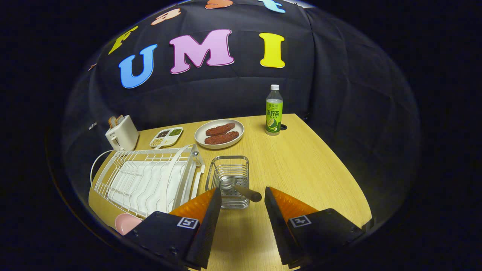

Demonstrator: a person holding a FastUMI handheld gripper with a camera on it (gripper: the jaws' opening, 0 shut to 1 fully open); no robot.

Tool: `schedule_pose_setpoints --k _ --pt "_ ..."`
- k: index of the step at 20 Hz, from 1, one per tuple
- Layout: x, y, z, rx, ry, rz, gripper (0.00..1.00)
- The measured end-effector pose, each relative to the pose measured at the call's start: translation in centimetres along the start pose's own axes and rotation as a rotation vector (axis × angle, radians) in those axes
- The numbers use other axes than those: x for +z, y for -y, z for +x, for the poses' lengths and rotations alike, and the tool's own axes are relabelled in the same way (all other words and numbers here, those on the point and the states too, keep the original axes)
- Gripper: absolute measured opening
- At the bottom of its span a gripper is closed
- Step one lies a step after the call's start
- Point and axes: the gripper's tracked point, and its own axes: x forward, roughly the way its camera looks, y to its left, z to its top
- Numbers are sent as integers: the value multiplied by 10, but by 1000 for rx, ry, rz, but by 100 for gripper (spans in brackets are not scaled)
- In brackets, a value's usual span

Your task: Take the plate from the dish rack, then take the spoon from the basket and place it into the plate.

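The tongs point(243, 199) are being held spread wide and grasping nothing, with bare worktop point(301, 169) showing between the two fingers. The spoon point(239, 188) is lying in the wire basket point(229, 177) just ahead of the fingers, slightly toward the left finger's side. Its bowl is resting inside the basket while its dark handle is being offered outward over the near rim, pointing into the gap between the fingers. Its long axis is running obliquely across that gap, so a short advance is judged sufficient for the handle to be taken. The pink plate point(127, 223) is sitting on the worktop beside the left finger, in front of the white dish rack point(147, 177), so it is judged as already taken out.
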Motion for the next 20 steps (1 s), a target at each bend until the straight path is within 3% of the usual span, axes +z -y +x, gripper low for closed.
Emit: schedule_pose_setpoints --k 2,6,7,14,20 --pt "4 -3 6 15 4 4 66" --pt "-5 -6 20 24 -17 -45 39" --pt "0 -5 21 19 3 -58 28" --pt "3 -9 8 73 0 -80 10" --pt "37 -8 -17 67 47 -79 10"
